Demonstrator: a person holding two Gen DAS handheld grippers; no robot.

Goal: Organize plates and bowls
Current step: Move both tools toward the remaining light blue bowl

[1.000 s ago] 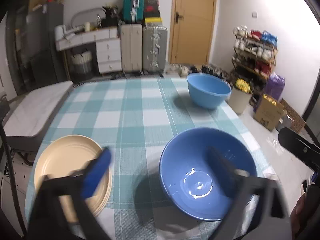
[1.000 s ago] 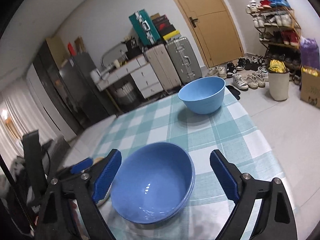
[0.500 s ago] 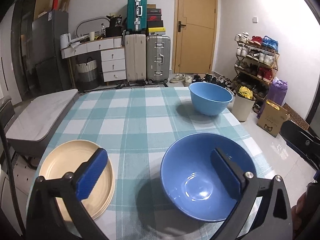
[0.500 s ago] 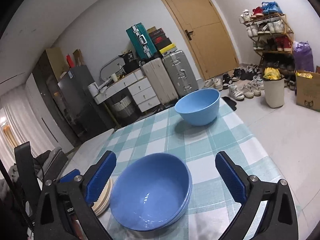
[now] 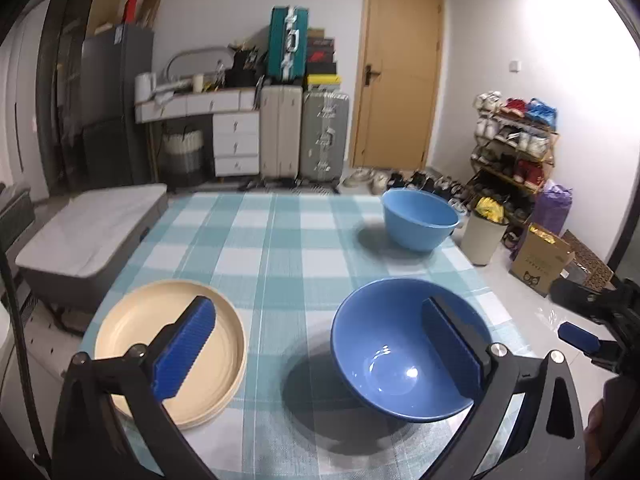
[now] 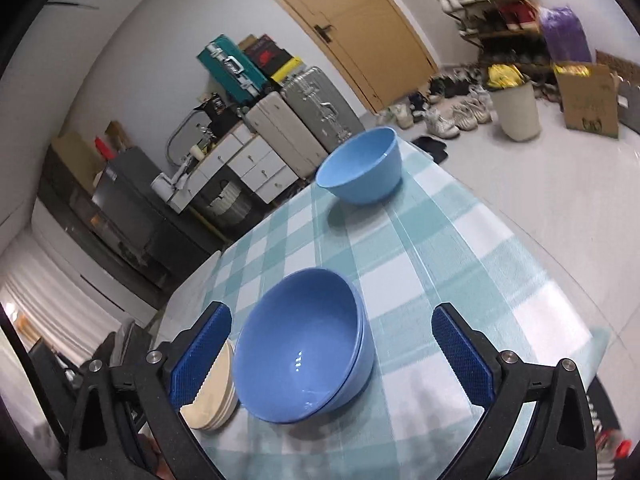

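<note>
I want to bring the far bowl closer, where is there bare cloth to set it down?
Bare cloth lies between the plates and the far bowl, across the table's middle and far left. The near edge is crowded: plates, then stacked bowls.

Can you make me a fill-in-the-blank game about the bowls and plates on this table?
1. The cream plates sit in a ____ near the table's edge.
2. The dark blue bowl rests inside another ____.
3. The light blue bowl stands at the ____ end of the checked tablecloth.
4. The right gripper has its fingers wide ____.

Missing words: stack; bowl; far; open
</note>
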